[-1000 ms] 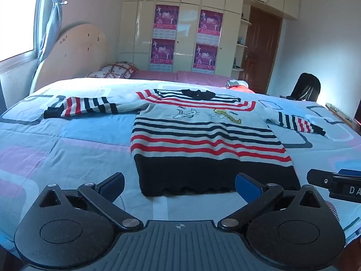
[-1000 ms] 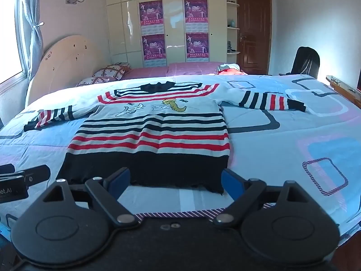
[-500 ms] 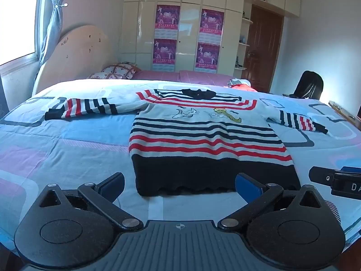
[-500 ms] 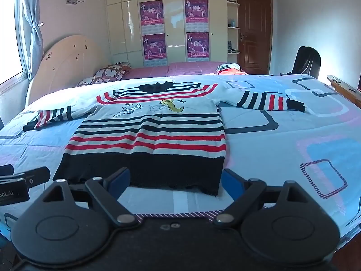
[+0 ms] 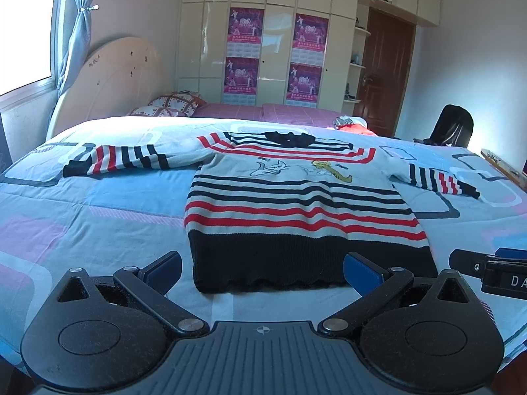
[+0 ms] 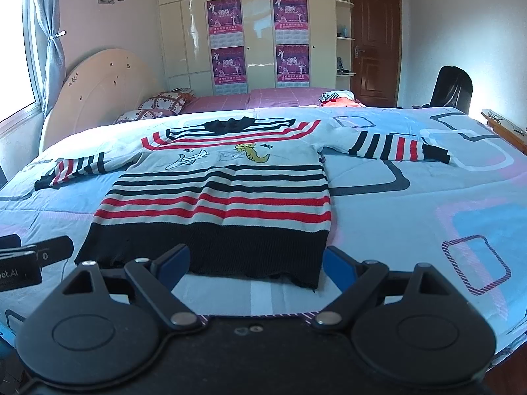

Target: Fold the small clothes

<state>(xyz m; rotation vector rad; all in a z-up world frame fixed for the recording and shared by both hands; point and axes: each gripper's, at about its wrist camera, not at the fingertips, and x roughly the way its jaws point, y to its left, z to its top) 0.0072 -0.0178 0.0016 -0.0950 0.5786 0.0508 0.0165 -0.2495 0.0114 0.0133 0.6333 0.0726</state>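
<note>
Lying flat: one sweater, two tools.

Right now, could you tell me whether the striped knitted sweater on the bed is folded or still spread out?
Spread out. The striped knitted sweater lies flat on the bed, both sleeves stretched sideways, hem unfolded.

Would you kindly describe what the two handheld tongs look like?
Both the left tongs and the right tongs are matte black, with rounded disc-shaped bases, silver pivot screws, angled link arms and blue pads on the fingers. The left body is ribbed; the right is smoother.
</note>
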